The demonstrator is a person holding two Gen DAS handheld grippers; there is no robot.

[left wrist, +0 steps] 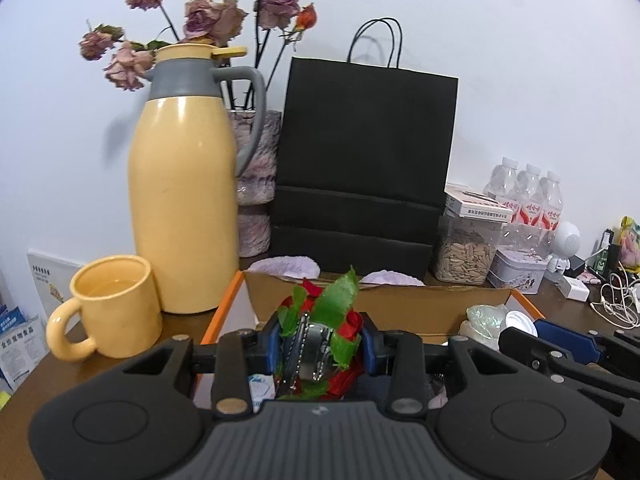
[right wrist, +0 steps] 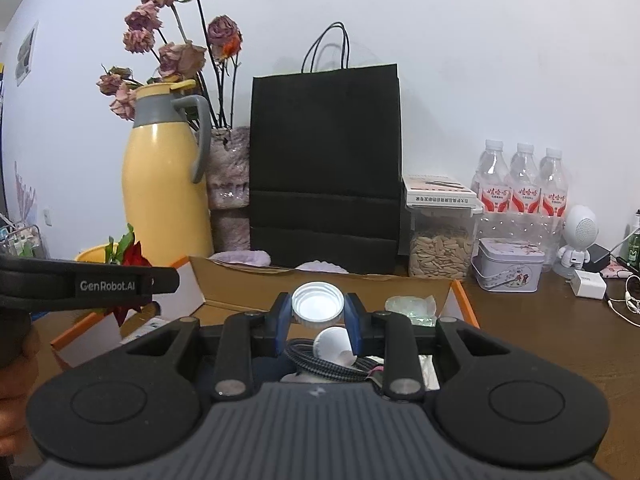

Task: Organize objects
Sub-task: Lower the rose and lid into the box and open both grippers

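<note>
The left gripper [left wrist: 322, 346] clamps a red rose [left wrist: 320, 320] (green leaves, a metal piece among them) above the open cardboard box [left wrist: 400, 308]; the right gripper [right wrist: 318, 312] pinches a white cap [right wrist: 318, 304] over it.

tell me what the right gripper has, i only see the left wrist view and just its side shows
Observer: The right gripper is shut on a white bottle cap, held above the cardboard box.
Operator: whats under the cap
Observer: A white bulb-shaped piece lying on a coiled braided cable inside the box.
Operator: and my left one from over there
Observer: The left gripper shows side-on at the box's left end, with a red artificial rose and its green leaves sticking up above it.
</note>
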